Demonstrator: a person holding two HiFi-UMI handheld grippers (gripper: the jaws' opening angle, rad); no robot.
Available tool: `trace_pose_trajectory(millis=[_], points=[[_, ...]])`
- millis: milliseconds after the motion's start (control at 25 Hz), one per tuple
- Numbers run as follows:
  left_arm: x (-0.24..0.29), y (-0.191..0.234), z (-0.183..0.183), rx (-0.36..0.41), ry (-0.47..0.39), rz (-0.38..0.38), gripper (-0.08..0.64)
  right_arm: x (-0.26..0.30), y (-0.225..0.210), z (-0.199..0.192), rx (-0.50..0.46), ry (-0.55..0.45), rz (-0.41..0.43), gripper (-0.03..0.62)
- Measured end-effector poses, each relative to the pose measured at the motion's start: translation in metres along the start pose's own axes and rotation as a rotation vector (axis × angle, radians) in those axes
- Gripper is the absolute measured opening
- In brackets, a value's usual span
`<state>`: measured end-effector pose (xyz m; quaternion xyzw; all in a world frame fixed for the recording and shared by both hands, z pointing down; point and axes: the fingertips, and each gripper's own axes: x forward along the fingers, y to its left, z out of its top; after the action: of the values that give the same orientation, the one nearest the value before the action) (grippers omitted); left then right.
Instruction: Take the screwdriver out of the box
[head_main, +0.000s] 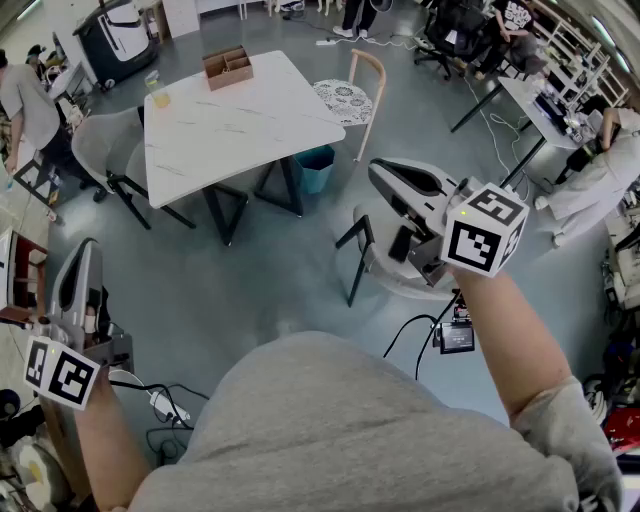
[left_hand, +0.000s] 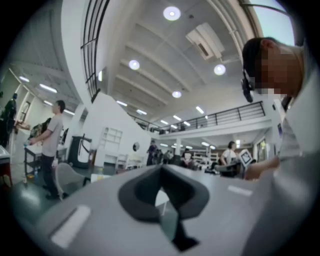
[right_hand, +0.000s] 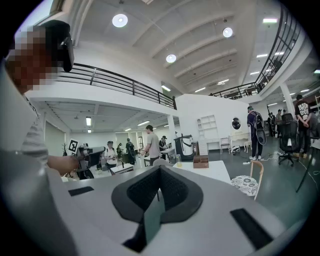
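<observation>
A small wooden box (head_main: 228, 67) stands at the far edge of the white marble-top table (head_main: 250, 125), well ahead of me; its inside is not visible and no screwdriver shows. The right gripper view also catches the box (right_hand: 201, 161) on the table (right_hand: 212, 171) in the distance. My left gripper (head_main: 84, 255) hangs low at the left, shut and empty, its jaws meeting in its own view (left_hand: 161, 172). My right gripper (head_main: 385, 172) is raised toward the table, far short of it, also shut with nothing in it (right_hand: 159, 172).
A wood-backed chair with a patterned seat (head_main: 345, 98) stands at the table's right, a grey chair (head_main: 100, 140) at its left, a teal bin (head_main: 318, 165) underneath. A round stool (head_main: 400, 275) is below my right gripper. Cables (head_main: 160, 400) lie on the floor. People stand around the room.
</observation>
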<state>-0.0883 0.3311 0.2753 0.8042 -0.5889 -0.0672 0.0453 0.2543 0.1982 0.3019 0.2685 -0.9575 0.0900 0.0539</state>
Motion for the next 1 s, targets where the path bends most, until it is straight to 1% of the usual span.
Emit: trace_pose_trajectory(millis=[440, 720, 1000], points=[[0.0, -0.005, -0.001, -0.003, 0.002, -0.012, 0.002, -0.004, -0.001, -0.002, 0.003, 0.004, 0.01, 0.008], [0.0, -0.014, -0.002, -0.001, 0.007, -0.019, 0.002, -0.011, -0.007, 0.0, 0.053, -0.01, 0.008, 0.008], [0.006, -0.032, 0.002, 0.008, 0.009, -0.014, 0.002, -0.024, -0.016, 0.007, 0.047, -0.021, 0.039, 0.008]])
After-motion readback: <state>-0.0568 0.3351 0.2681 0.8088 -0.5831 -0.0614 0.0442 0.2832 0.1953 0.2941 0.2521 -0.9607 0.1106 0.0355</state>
